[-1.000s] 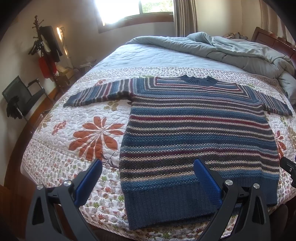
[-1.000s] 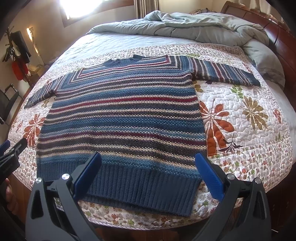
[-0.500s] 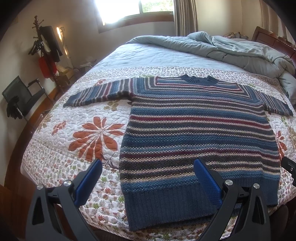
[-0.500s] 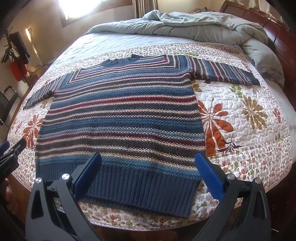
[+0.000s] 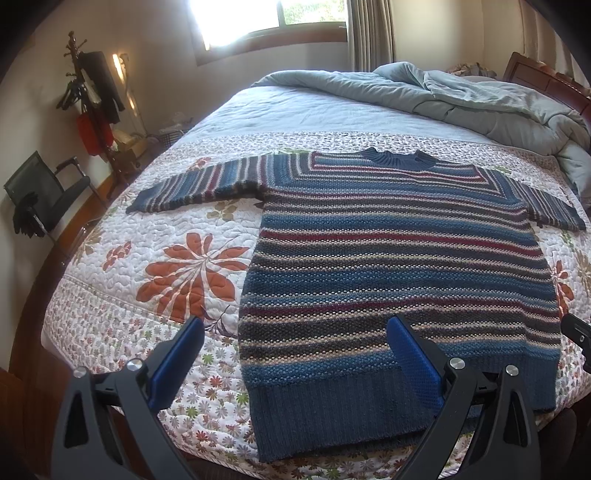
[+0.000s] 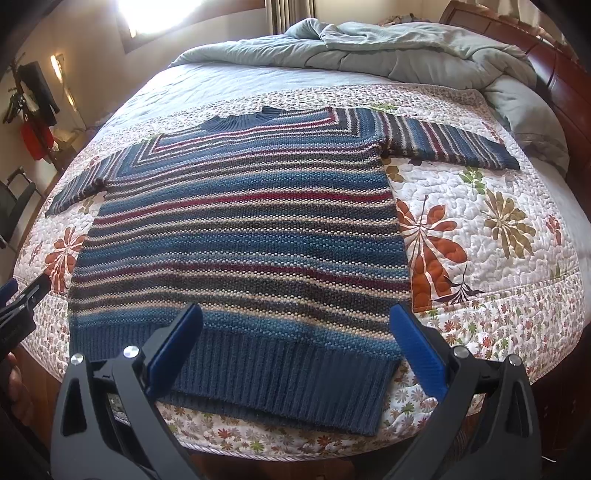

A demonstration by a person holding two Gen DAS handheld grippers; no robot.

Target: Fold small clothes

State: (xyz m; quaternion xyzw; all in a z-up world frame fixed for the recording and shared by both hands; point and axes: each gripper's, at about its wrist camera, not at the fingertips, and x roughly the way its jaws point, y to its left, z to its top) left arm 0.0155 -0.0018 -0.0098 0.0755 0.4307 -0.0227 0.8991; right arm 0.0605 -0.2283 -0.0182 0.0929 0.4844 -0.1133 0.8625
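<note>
I'm looking into a home bedroom: a bed (image 5: 110, 302) with a floral quilt and rumpled grey duvet (image 5: 461, 99), a curtained window (image 5: 273, 18), and a coat stand (image 5: 88, 96).

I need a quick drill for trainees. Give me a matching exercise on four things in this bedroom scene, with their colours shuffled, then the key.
Things:
1. sweater hem
2. duvet
3. large leaf print on the quilt
4. gripper pads

Colours:
A. orange
B. bright blue
C. dark navy ribbing
D. pale grey-green

Pairs: 1-C, 2-D, 3-A, 4-B
</note>
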